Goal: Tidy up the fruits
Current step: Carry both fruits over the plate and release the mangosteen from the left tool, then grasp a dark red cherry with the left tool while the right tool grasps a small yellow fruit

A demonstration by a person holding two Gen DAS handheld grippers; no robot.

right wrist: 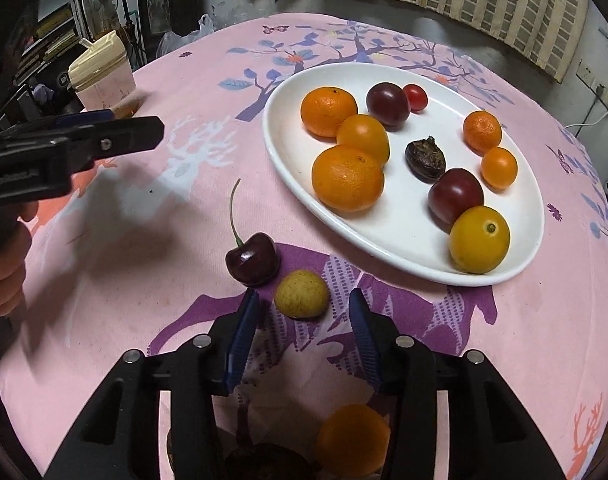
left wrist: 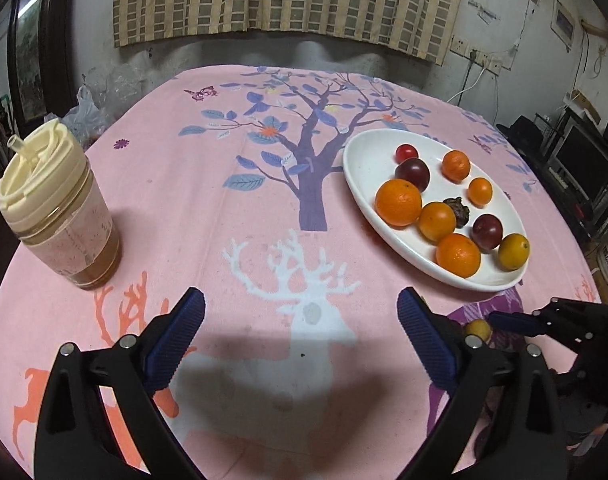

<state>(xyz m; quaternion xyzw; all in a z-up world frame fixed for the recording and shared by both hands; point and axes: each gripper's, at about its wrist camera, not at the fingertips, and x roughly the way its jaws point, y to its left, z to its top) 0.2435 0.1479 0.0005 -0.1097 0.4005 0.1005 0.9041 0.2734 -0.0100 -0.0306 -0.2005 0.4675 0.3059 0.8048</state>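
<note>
On the pink printed tablecloth point(right wrist: 151, 264), near side, small yellow-green round fruit point(right wrist: 301, 294) sits just beyond right gripper point(right wrist: 304, 312), jaws apart, empty. Dark stemmed cherry point(right wrist: 252, 258) touches its left; white oval plate point(right wrist: 404, 236) of fruit right-far. Left gripper point(left wrist: 299, 312) wide apart, bare cloth beneath.

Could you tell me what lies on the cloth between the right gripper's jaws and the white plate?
In the right wrist view, a small yellow fruit lies just ahead of the right gripper, untouched by its open jaws; beyond it only bare cloth reaches the white plate.
</note>
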